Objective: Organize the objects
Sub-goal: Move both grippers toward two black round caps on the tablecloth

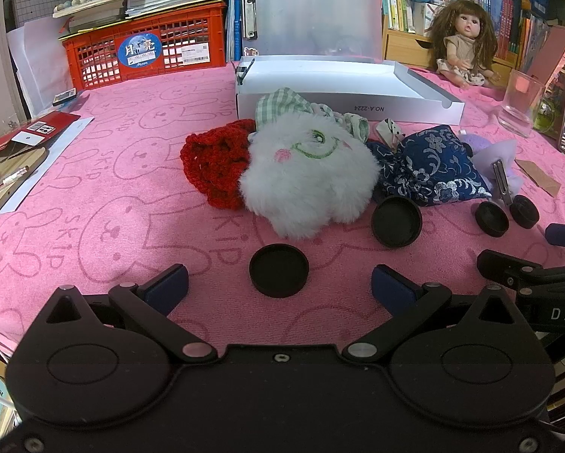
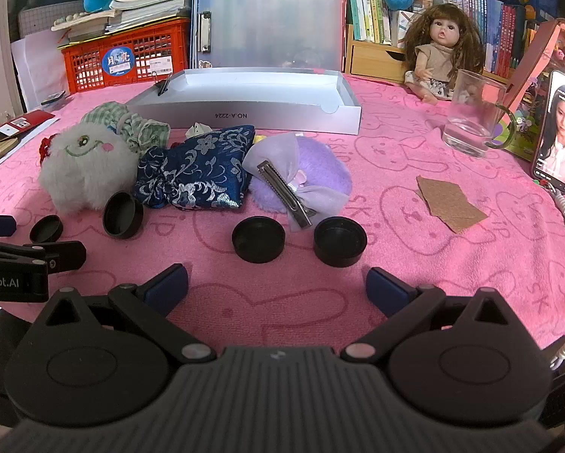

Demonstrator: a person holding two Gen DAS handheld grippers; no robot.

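Several black round caps lie on the pink towel: one [image 1: 278,270] lies just ahead of my open left gripper [image 1: 278,288], another [image 1: 396,221] leans against a blue patterned pouch [image 1: 429,166]. Two more caps [image 2: 258,239] [image 2: 340,241] sit ahead of my open right gripper [image 2: 277,287]. Behind them lie a white fluffy pouch [image 1: 309,173], a red crochet piece [image 1: 214,166], a green checked cloth [image 1: 278,104] and a purple fluffy piece [image 2: 316,173] with a metal hair clip [image 2: 282,185]. A shallow white box [image 1: 358,87] stands open behind.
A glass cup [image 2: 471,113], a phone [image 2: 558,132], a doll [image 2: 439,49] and brown paper scraps [image 2: 450,204] occupy the right. A red crate [image 1: 146,51] with books stands back left. Papers and a pen [image 1: 3,185] lie at the left edge.
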